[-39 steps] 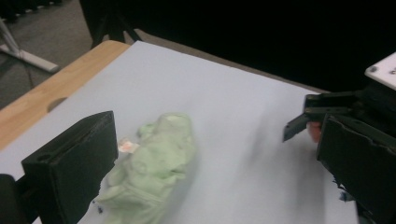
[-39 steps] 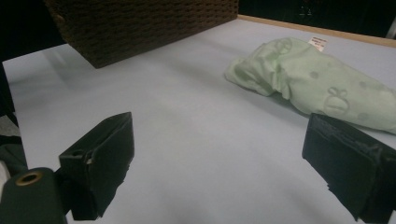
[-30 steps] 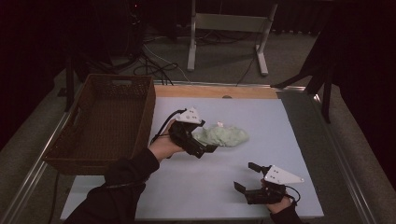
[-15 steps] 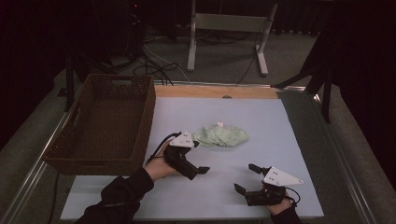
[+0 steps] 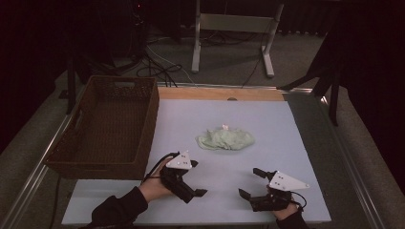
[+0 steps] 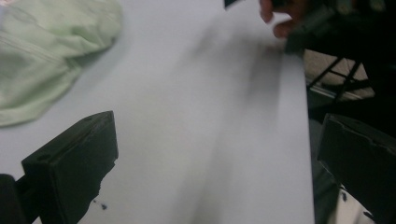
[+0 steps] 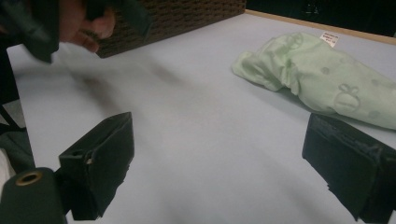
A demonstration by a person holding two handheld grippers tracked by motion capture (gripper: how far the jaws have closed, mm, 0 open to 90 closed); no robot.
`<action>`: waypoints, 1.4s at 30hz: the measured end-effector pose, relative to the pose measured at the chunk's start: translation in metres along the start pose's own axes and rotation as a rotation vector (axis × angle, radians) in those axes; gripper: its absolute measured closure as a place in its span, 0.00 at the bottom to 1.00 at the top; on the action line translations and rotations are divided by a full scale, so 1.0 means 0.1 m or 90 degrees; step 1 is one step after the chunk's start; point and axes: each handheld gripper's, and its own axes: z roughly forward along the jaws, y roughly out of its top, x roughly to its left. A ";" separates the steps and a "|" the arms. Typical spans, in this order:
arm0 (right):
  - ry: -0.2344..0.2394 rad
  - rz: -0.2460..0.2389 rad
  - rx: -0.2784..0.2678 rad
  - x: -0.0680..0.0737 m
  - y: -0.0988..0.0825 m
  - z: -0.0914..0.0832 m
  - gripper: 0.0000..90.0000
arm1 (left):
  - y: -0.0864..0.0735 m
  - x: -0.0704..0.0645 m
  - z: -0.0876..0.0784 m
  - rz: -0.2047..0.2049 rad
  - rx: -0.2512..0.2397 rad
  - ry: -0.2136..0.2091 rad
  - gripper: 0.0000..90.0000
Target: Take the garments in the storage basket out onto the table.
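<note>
The left hand-held gripper (image 5: 196, 192) is wide open and holds nothing, low over the table (image 5: 286, 143). The right hand-held gripper (image 5: 250, 183) is wide open too. The green cloth (image 5: 225, 140) lies crumpled farther back, near the brown basket (image 5: 112, 126)

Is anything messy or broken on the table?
The pale green cloth lies crumpled in a heap on the light blue table top, not folded and not in the brown wicker basket beside it. Nothing looks broken or spilled.
</note>
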 end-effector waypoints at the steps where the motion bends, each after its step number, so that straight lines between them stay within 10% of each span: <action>1: 0.002 0.001 -0.002 0.00 0.00 0.00 0.11 | -0.04 -0.02 0.00 -0.001 -0.005 0.000 0.00; 42: 0.005 -0.004 0.005 0.01 0.00 0.02 0.11 | -0.81 -0.23 -0.65 0.013 0.031 0.005 0.00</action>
